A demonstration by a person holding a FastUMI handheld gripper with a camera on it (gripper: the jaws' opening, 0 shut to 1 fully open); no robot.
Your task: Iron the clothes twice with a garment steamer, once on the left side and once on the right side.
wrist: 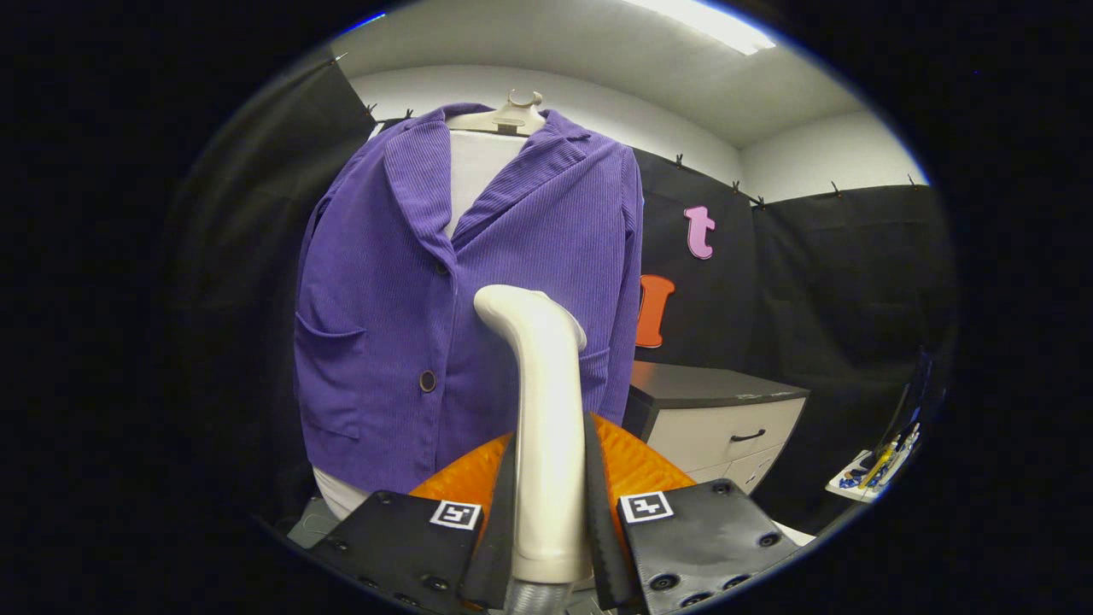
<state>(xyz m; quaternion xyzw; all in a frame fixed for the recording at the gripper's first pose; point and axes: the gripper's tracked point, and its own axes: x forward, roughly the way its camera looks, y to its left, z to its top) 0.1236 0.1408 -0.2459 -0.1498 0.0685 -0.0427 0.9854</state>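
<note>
A purple corduroy jacket hangs on a white dress form, its hanger hook at the top. A cream steamer head rises upright between my fingers, its curved nozzle bent toward the jacket's middle, near the front opening and just right of the lower button. My gripper is shut on the steamer's handle, both fingers pressing its sides. A grey ribbed hose leaves the handle's base. Whether the nozzle touches the cloth I cannot tell.
A white cabinet with a dark top stands right of the jacket. Further right, a small white shelf holds several small items. An orange rounded thing lies just behind my fingers.
</note>
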